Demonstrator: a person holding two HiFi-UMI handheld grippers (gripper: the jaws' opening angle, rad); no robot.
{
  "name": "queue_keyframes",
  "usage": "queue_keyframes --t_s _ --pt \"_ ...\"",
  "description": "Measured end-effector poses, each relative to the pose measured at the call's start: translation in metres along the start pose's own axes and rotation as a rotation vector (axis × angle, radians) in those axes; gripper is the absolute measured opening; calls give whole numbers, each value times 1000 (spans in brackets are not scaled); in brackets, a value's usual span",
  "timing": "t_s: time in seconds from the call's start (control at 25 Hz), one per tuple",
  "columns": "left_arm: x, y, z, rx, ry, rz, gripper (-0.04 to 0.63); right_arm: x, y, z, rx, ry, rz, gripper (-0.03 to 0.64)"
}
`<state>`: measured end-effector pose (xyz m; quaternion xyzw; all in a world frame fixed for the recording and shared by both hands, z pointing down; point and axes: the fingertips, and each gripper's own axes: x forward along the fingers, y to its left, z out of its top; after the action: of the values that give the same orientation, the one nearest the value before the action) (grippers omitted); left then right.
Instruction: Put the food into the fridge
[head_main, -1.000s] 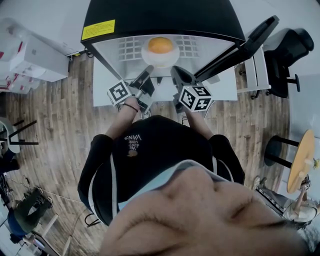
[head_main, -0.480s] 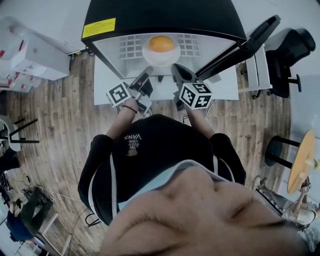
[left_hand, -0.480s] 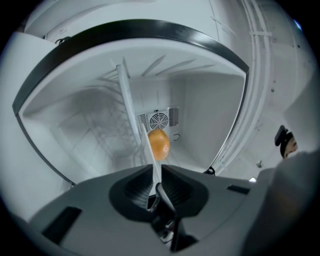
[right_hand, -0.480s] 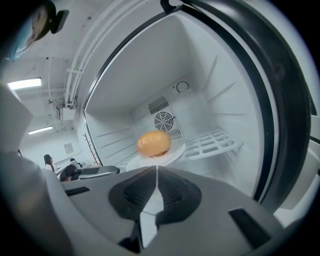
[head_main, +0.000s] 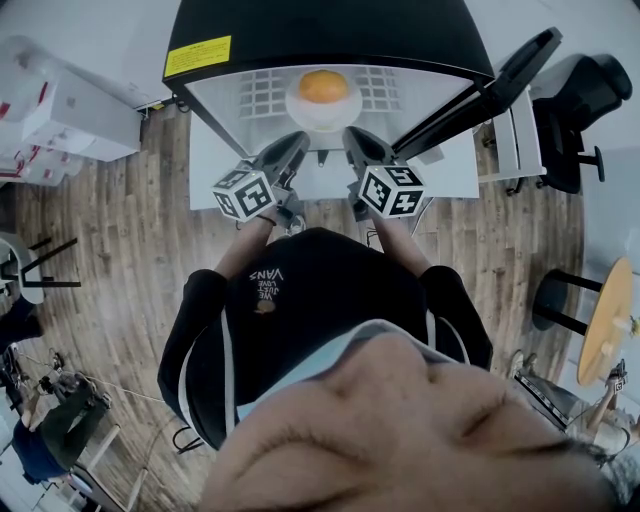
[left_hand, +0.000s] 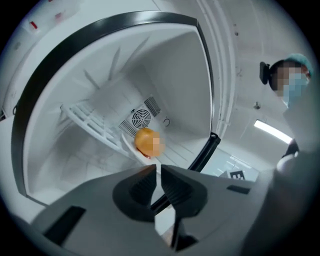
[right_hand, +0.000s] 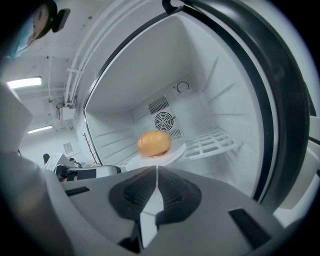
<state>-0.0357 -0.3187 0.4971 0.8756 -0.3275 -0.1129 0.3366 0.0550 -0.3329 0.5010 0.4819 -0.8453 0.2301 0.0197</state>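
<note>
Bun (head_main: 323, 87) sat on plate (head_main: 296, 110) inside fridge (head_main: 300, 30), on its wire shelf (head_main: 255, 97). Left gripper (head_main: 296, 142), right gripper (head_main: 352, 136) hung at fridge mouth: 2 pairs of jaws together, empty. Bun likely soft, light, crushable; plate rim safer hold.

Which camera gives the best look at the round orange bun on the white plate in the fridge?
The right gripper view: the round orange bun sits centred, sharp and side-on on its white plate. The left gripper view shows it tilted and partly under a blurred patch. The head view shows only its top from above, small.
</note>
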Motion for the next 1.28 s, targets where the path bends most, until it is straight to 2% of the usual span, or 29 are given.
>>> queue_keyframes --t_s 0.2,0.48,1.28 --pt "1 5 -3 75 20 36 29 1 1 0 -1 -2 -1 21" --pt "7 8 0 126 29 53 29 3 -1 0 3 0 -6 21" --pt "15 19 7 102 34 55 29 18 -3 9 -14 4 -19 20"
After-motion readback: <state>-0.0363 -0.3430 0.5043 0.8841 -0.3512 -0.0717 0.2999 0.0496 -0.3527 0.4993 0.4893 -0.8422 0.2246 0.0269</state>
